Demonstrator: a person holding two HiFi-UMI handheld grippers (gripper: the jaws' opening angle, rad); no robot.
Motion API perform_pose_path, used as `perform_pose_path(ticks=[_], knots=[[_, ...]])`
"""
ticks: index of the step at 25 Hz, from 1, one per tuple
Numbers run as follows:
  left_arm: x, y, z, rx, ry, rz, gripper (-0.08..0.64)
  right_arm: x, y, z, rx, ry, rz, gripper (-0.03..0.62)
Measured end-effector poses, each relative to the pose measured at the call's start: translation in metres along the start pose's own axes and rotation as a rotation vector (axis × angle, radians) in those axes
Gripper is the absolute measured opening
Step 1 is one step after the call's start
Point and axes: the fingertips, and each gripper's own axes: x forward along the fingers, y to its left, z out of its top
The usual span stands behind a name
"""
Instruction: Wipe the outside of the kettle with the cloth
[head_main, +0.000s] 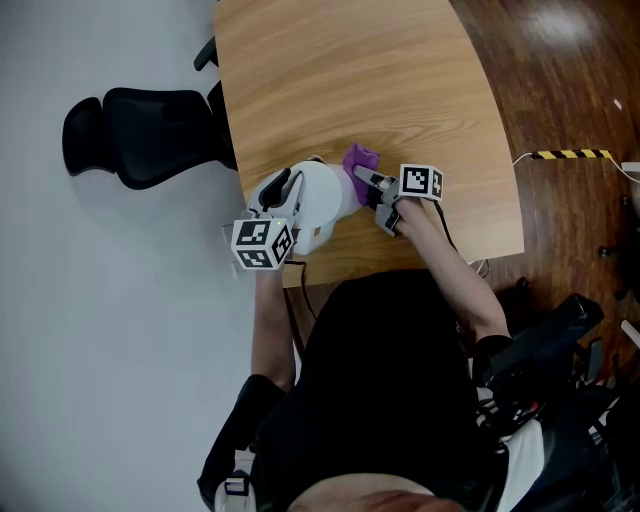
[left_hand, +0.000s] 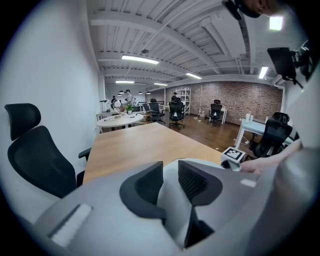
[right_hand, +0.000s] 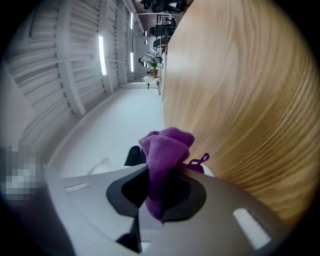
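A white kettle (head_main: 322, 200) stands near the front left edge of the wooden table (head_main: 380, 80). My left gripper (head_main: 283, 192) sits at the kettle's left side, and in the left gripper view its jaws (left_hand: 169, 176) hold a white part of the kettle, its handle (left_hand: 172, 210), which fills the gap between the pads. My right gripper (head_main: 370, 183) is at the kettle's right side, shut on a bunched purple cloth (head_main: 360, 158). In the right gripper view the cloth (right_hand: 167, 150) stands up out of the closed jaws (right_hand: 162, 192), over the table top.
A black office chair (head_main: 150, 135) stands just off the table's left edge, also seen as the chair (left_hand: 35, 155) in the left gripper view. Yellow-black tape (head_main: 570, 154) and a cable lie on the wooden floor at the right. More desks and chairs stand far back.
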Motion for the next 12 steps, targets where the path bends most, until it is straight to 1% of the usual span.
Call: perform_pose_path(ticks=[2, 3, 5, 6, 7, 8, 10, 11, 12], knots=[[0.000, 0.000, -0.002, -0.003, -0.003, -0.004, 0.213, 0.001, -0.052, -0.002, -0.001, 0.023, -0.116, 0.049], [0.000, 0.001, -0.003, -0.004, -0.004, -0.004, 0.215, 0.001, -0.069, -0.003, 0.008, 0.029, -0.145, 0.049], [0.002, 0.002, -0.004, 0.011, -0.008, -0.011, 0.222, 0.000, -0.078, -0.005, 0.011, 0.026, -0.159, 0.049], [0.004, 0.002, -0.003, 0.038, -0.013, -0.031, 0.222, -0.001, -0.076, -0.007, -0.008, 0.022, -0.167, 0.049], [0.006, 0.000, -0.001, 0.080, -0.019, -0.067, 0.221, -0.002, -0.074, -0.011, -0.028, 0.017, -0.178, 0.049], [0.007, -0.004, 0.000, 0.132, -0.026, -0.120, 0.216, -0.003, -0.073, -0.016, -0.039, 0.010, -0.187, 0.048], [0.007, -0.012, 0.003, 0.219, -0.031, -0.244, 0.222, -0.008, -0.077, -0.033, -0.026, 0.002, -0.185, 0.048], [0.006, -0.013, 0.004, 0.235, -0.027, -0.285, 0.227, -0.012, -0.079, -0.042, -0.005, 0.000, -0.174, 0.048], [0.005, -0.011, 0.006, 0.232, -0.022, -0.294, 0.225, -0.016, -0.080, -0.048, 0.024, -0.003, -0.157, 0.049]])
